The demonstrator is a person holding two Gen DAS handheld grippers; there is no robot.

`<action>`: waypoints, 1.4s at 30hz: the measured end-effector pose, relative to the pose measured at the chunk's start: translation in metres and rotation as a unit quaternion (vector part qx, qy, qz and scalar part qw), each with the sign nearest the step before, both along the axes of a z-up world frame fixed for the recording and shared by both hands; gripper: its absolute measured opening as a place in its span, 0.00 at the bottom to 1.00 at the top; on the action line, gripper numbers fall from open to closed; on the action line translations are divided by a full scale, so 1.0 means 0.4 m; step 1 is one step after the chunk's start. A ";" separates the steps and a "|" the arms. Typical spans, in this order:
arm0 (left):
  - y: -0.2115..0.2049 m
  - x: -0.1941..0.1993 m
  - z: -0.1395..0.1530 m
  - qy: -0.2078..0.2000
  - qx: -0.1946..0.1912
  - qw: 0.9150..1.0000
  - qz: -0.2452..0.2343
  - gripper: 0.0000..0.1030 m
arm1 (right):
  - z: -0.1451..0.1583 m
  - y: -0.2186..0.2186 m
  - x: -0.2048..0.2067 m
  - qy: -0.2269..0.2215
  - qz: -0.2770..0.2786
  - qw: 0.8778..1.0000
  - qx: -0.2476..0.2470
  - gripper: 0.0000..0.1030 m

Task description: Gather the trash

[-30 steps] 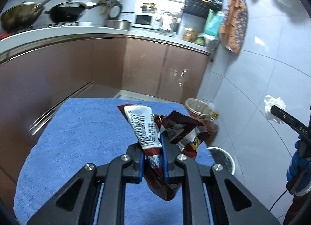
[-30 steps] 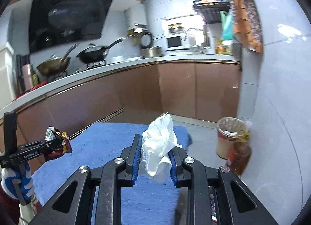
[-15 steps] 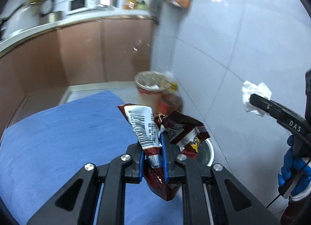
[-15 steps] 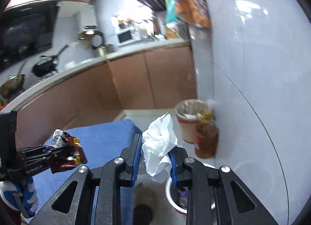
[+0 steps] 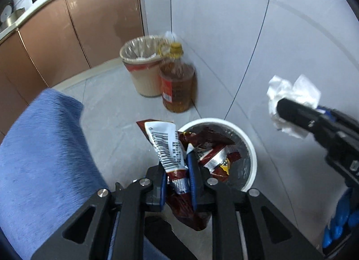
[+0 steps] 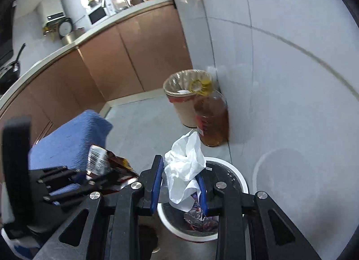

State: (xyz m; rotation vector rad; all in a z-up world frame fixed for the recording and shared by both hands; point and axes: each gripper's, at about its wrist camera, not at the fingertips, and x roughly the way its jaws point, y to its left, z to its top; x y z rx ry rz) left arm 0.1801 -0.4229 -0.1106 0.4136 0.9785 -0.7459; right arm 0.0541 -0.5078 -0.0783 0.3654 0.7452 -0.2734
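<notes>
Both claws are clamped on trash and held above the floor. Nearest in the left wrist view, the left gripper [image 5: 177, 183] has its blue pads pressed together on a brown snack wrapper [image 5: 167, 147], whose barcoded end sticks up and forward along the fingers. Nearest in the right wrist view, the right gripper [image 6: 179, 184] has its pads closed on a crumpled white tissue [image 6: 185, 165], which bunches above the fingers and hangs a little below them.

Just beyond and below both claws stands a small white-rimmed bin [image 5: 252, 152] on the grey tile floor, with dark wrappers already inside. From the left claw the bin's opening lies ahead and slightly right; the wrapper's long axis points up and away, its far end over the near rim. From the right claw the bin sits almost directly beneath the tissue, so the right hand looks the better placed to drop first.

To the left is the edge of a blue cloth-covered surface [image 5: 44, 159]. Farther off, against the white tiled wall, stand a taller lined bin [image 5: 143, 67] and, touching it, an amber oil bottle [image 5: 177, 82]. Brown cabinets [image 5: 67, 35] run behind.

A second ago both claws were over the blue surface facing the stove and counter; since then they have swung right and tipped down toward the small bin, grips unchanged.
</notes>
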 end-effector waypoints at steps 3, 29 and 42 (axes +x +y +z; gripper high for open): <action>-0.029 0.006 -0.059 0.017 0.017 1.000 0.000 0.21 | -0.027 -0.023 0.013 0.014 -0.010 1.000 0.002 0.30; 0.237 -0.045 0.156 -0.062 -0.083 0.989 0.104 0.50 | 0.083 0.095 0.003 -0.033 -0.008 0.998 -0.050 0.68; 0.583 -0.176 0.344 -0.197 -0.113 0.952 0.206 0.72 | 0.224 0.345 -0.076 -0.081 0.049 0.989 -0.113 1.00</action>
